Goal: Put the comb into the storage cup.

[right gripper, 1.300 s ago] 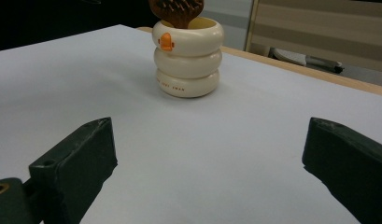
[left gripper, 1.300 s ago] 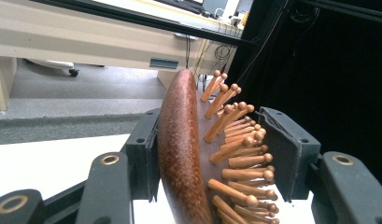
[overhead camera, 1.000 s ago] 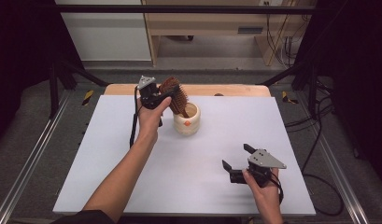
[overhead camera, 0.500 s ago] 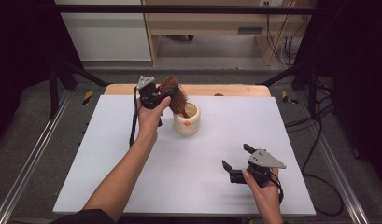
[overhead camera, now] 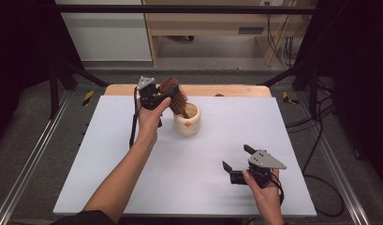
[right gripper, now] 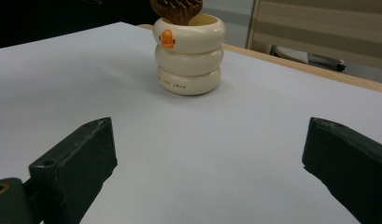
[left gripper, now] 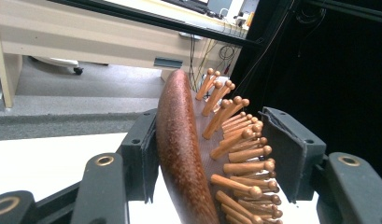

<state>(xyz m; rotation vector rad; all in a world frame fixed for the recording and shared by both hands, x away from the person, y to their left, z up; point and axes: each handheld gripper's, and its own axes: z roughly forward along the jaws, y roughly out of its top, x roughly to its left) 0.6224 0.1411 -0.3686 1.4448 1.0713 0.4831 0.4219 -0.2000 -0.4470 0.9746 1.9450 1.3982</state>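
Left gripper (overhead camera: 162, 97) has its jaws clamped around the wooden hairbrush (left gripper: 188, 144) (handle down in the cream holder (overhead camera: 187, 119)), while the right gripper (overhead camera: 236, 161) sits wide open at 5 o'clock from it.

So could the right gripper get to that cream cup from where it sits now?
Probably yes. The right gripper has its jaws open and holds nothing, and bare white table lies between it and the cream cup. The left gripper at the hairbrush crowds the cup's top.
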